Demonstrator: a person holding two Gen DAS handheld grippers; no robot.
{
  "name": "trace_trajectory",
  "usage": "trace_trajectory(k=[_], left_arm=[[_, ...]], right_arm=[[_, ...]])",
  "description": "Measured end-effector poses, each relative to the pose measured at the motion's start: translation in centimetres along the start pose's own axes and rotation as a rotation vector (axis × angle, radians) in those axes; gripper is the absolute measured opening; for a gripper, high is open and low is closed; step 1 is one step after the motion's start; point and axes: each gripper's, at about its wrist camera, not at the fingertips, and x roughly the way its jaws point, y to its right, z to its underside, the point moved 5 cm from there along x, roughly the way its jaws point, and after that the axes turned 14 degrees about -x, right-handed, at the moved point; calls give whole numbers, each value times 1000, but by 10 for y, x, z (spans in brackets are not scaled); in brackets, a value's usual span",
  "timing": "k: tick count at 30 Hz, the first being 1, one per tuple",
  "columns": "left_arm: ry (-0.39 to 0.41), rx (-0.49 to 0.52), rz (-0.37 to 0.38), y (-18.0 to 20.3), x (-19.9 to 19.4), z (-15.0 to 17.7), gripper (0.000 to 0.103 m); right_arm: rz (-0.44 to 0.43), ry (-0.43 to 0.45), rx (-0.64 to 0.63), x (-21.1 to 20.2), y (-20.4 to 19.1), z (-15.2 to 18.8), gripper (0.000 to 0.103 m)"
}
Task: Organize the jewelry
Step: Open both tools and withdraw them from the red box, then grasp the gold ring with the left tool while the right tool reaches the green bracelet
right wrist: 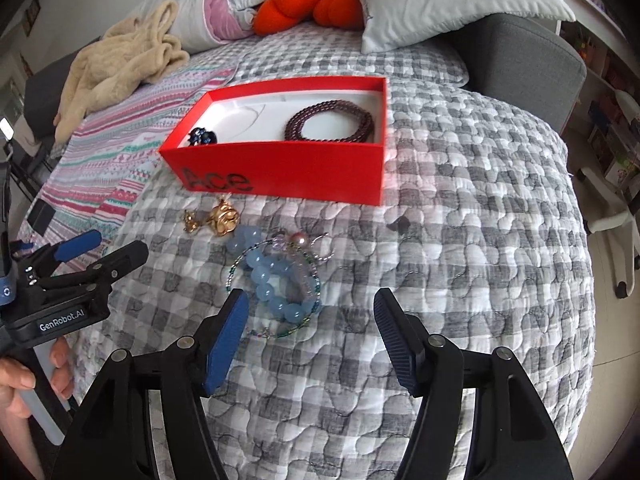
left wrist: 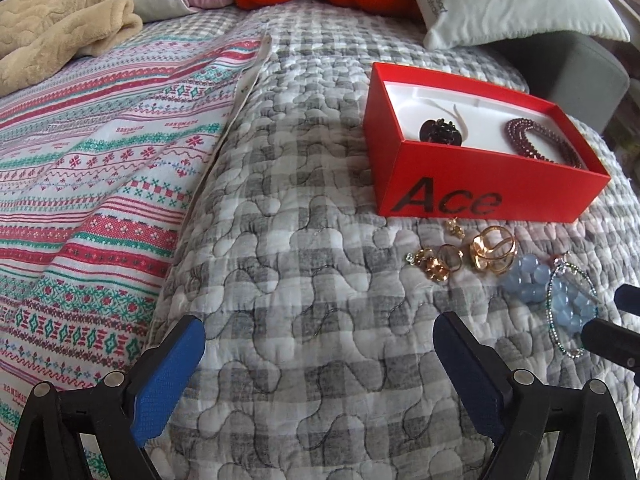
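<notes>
A red box (left wrist: 480, 184) marked "Ace" stands open on the grey checked quilt (left wrist: 300, 240). Inside lie a dark red bead bracelet (right wrist: 332, 124) and a dark flower-shaped piece (right wrist: 202, 136). In front of the box lie gold rings and earrings (left wrist: 492, 254), a pale blue bead bracelet (right wrist: 272, 284), a thin beaded bangle (left wrist: 572, 308) and a pink pearl piece (right wrist: 298, 240). My right gripper (right wrist: 312, 300) is open just short of the blue bracelet, touching nothing. My left gripper (left wrist: 320, 320) is wide open and empty over bare quilt, left of the jewelry.
A striped patterned cloth (left wrist: 100, 200) covers the bed's left side, with a beige blanket (left wrist: 60, 20) behind it. Pillows (right wrist: 440, 0) and an orange cushion (right wrist: 304, 0) lie at the back. A grey upholstered arm (right wrist: 528, 64) and a white chair (right wrist: 616, 216) stand at the right. A hand (right wrist: 16, 384) holds the left gripper.
</notes>
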Motion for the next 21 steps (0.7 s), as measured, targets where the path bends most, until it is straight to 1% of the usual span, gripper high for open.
trace_trajectory(k=[2, 6, 9, 11, 15, 16, 19, 21], left_arm=[[3, -3, -7, -4, -1, -1, 95], [9, -3, 15, -8, -5, -2, 95], [-13, 14, 20, -7, -3, -1, 95], [-37, 26, 41, -5, -2, 2, 95], [-40, 60, 61, 2, -3, 4, 95], [-36, 69, 66, 5, -4, 5, 95], [-34, 87, 106, 12, -6, 6, 95], [-35, 97, 134, 18, -7, 6, 95]], right_arm=[[-3, -12, -15, 6, -7, 1, 68], [-19, -46, -19, 20, -15, 1, 68], [16, -40, -45, 24, -19, -2, 68], [33, -39, -49, 27, -19, -3, 68], [48, -31, -57, 26, -20, -5, 68], [47, -30, -58, 26, -20, -6, 67], [43, -29, -63, 23, -20, -6, 58], [39, -22, -60, 19, -17, -5, 57]])
